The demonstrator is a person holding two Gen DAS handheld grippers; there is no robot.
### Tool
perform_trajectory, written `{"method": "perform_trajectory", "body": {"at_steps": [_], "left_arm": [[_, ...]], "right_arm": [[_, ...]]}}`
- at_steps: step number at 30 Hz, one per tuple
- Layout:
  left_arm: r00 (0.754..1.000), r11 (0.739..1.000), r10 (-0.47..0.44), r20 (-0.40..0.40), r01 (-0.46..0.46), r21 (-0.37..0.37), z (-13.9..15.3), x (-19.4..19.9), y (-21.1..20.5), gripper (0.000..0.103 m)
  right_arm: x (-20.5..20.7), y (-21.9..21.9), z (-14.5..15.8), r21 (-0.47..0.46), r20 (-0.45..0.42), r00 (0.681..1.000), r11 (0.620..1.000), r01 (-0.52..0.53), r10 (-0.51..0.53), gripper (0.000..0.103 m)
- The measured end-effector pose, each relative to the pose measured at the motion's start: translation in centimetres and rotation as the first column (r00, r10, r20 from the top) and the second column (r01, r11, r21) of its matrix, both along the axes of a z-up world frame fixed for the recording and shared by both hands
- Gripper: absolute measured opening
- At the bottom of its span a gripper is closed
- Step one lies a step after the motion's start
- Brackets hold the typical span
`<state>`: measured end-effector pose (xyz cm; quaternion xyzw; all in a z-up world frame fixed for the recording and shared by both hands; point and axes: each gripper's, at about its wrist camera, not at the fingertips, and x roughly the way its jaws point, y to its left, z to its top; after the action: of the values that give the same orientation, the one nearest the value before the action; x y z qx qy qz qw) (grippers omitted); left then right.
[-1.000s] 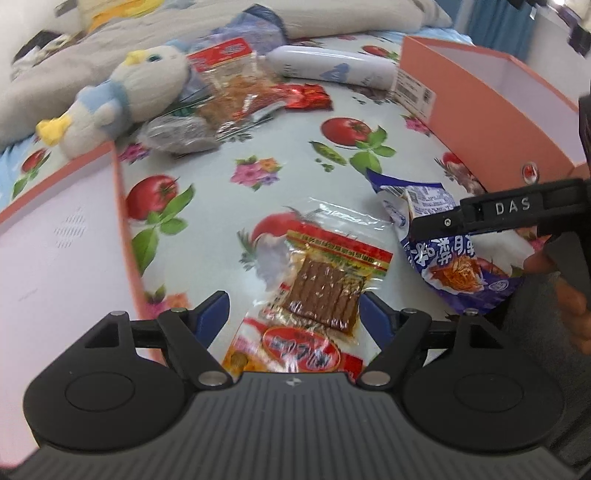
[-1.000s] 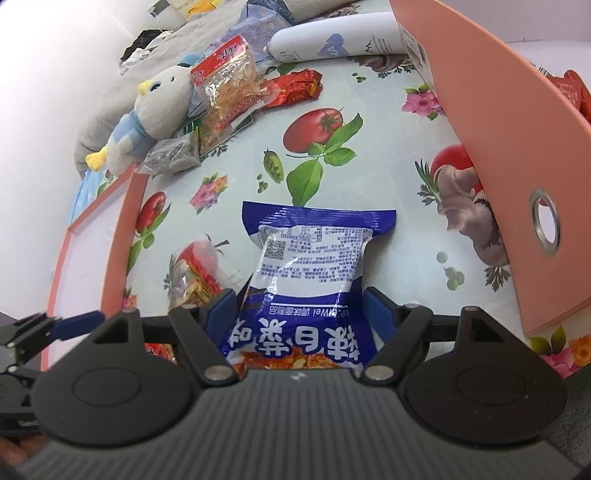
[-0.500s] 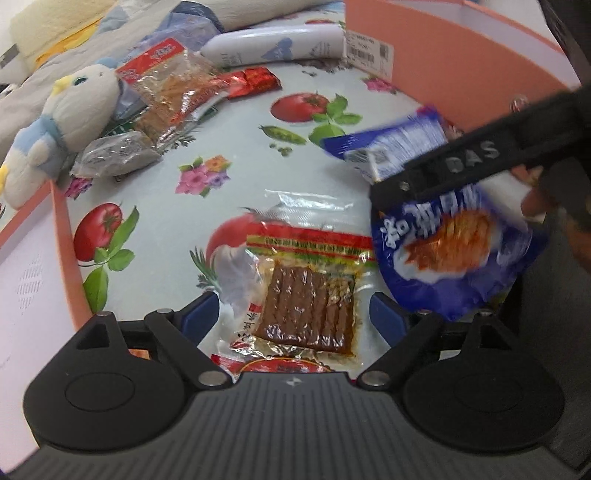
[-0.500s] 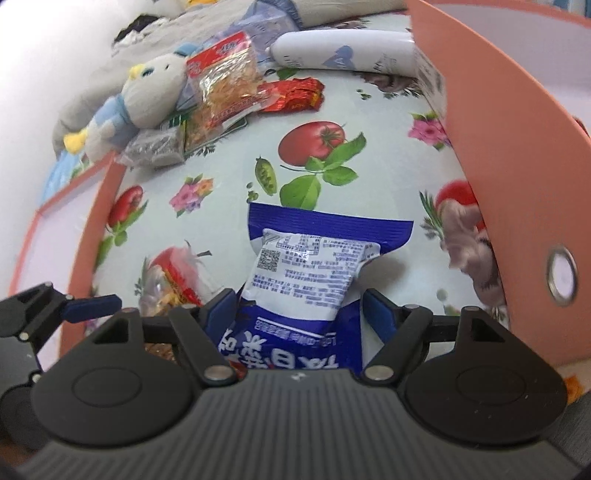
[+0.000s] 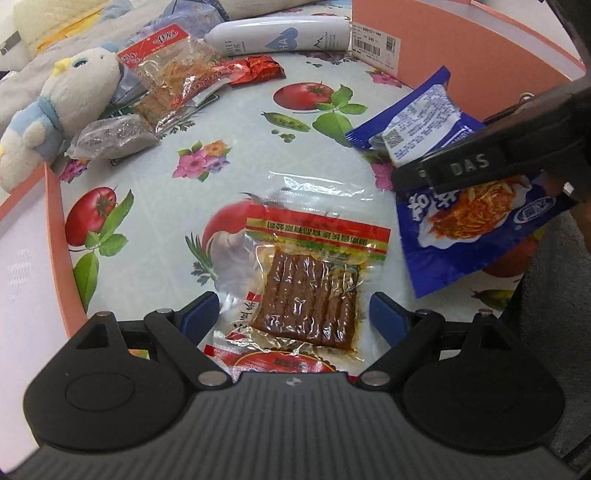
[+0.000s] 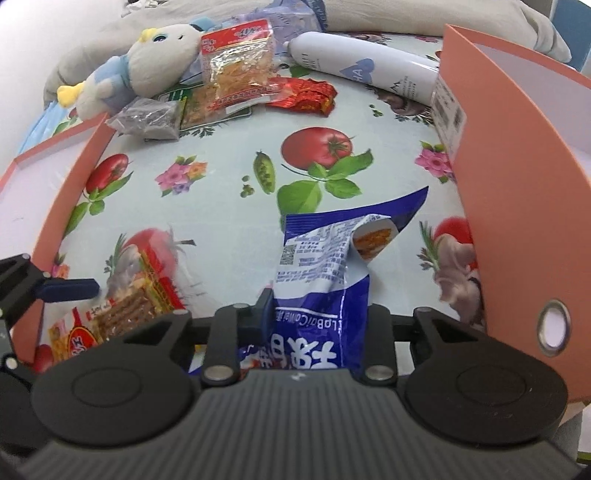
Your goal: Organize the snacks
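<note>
A plush toy bird, white with a blue scarf and yellow beak, lies on its side at the far left of the table, near the grey bedding behind it. A white bottle with a blue heart on it lies flat at the far edge, one end touching a barcode label. The tablecloth is pale and printed with tomatoes, green peas, leaves and small pink flowers.
</note>
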<state>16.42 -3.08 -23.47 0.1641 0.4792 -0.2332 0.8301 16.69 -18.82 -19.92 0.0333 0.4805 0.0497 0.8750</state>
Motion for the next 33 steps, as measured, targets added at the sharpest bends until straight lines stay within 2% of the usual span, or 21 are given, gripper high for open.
{"method": "perform_trajectory", "body": {"at_steps": [6, 9, 10, 11, 15, 23, 28, 33], "left_arm": [[1.000, 0.999, -0.009, -0.012, 0.010, 0.039, -0.3, -0.1, -1.1, 0.088], [1.000, 0.999, -0.012, -0.011, 0.012, 0.037, -0.2, -0.4, -1.3, 0.080], [1.000, 0.999, -0.009, -0.011, 0.010, 0.031, -0.1, -0.5, -1.3, 0.072], [1.000, 1.000, -0.004, -0.007, 0.004, 0.026, 0.1, -0.5, -1.3, 0.068], [0.999, 0.999, 0.038, -0.013, -0.038, 0.001, 0.5, -0.6, -1.1, 0.061], [0.986, 0.983, 0.163, -0.041, -0.166, -0.075, 1.2, -0.6, -0.1, 0.060], [0.966, 0.954, 0.248, -0.069, -0.256, -0.155, 2.4, -0.2, 0.9, 0.060], [0.950, 0.929, 0.308, -0.046, -0.311, -0.199, 4.8, 0.3, 1.4, 0.060]], "right_arm": [[-0.9, -0.8, -0.2, -0.005, -0.006, 1.000, 1.000, -0.008, 0.008, 0.034], [-1.3, -1.1, -0.3, 0.003, -0.006, 1.000, 1.000, -0.012, 0.012, 0.034], [-1.3, -1.1, -0.3, 0.007, -0.007, 1.000, 1.000, -0.012, 0.012, 0.034], [-1.4, -1.2, -0.3, 0.011, -0.007, 1.000, 1.000, -0.012, 0.012, 0.034], [-1.6, -1.3, -0.2, 0.019, -0.004, 1.000, 1.000, -0.015, 0.015, 0.034], [-2.2, -1.7, 0.3, 0.043, -0.001, 1.000, 0.999, -0.009, 0.009, 0.034], [-2.4, -1.9, 1.2, 0.053, 0.011, 1.000, 0.999, -0.005, 0.004, 0.033], [-2.6, -1.9, 2.5, 0.069, 0.031, 1.000, 0.998, -0.008, 0.006, 0.033]]}}
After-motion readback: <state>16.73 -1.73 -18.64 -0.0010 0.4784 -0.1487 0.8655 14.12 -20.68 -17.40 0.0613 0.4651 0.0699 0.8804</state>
